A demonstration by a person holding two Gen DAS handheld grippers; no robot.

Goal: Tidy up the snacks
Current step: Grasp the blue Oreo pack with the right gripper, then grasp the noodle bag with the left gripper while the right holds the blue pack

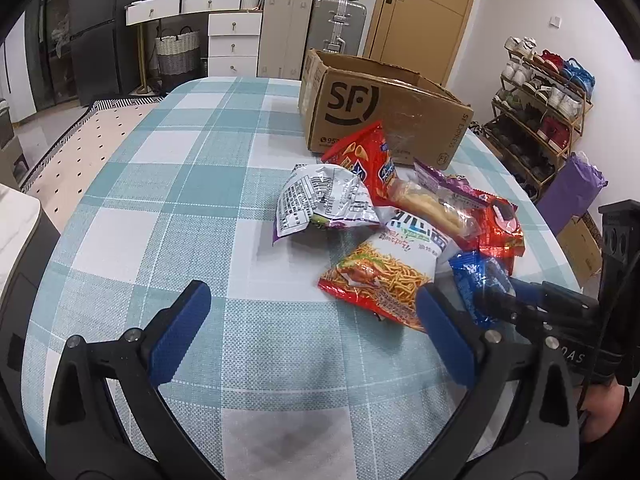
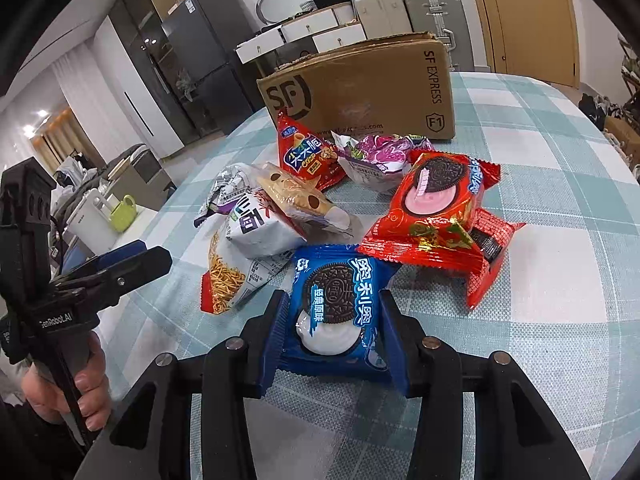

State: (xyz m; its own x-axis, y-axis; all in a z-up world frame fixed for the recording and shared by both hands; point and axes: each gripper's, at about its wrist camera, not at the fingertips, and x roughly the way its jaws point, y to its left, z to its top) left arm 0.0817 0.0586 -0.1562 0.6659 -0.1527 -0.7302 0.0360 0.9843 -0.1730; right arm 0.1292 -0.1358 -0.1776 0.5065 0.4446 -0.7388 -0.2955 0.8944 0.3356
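Big round table (image 1: pixel 168 184) with a teal and white checked cloth takes up most of both views. Toward the far side sits an open SF box (image 1: pixel 384 120), brown cardboard, flaps up, nothing visible inside from these angles.

Just in front of the box is the snack pile, all loose on the cloth. There's a red chip bag (image 2: pixel 308 152) leaning right up against the box front, a purple pack (image 2: pixel 380 156) next to it, a silver bag (image 1: pixel 320 200) lying crumpled on the left edge of the pile, and a noodle pack (image 1: pixel 384 272) with a bread roll pack (image 1: pixel 432 208) resting on top of it. On the right of the heap a red Oreo pack (image 2: pixel 436 204) lies stacked over another red wrapper.

The blue Oreo pack (image 2: pixel 336 308) is at the near edge of the pile, touching the noodle pack, and the right gripper (image 2: pixel 334 312) has its blue pads clamped on both sides of it, pack sitting flat on the cloth.

The left gripper (image 1: pixel 312 308) has its fingers spread wide apart over bare cloth, nothing between them, just beside the noodle pack. A hand (image 2: pixel 72 388) shows on its handle.
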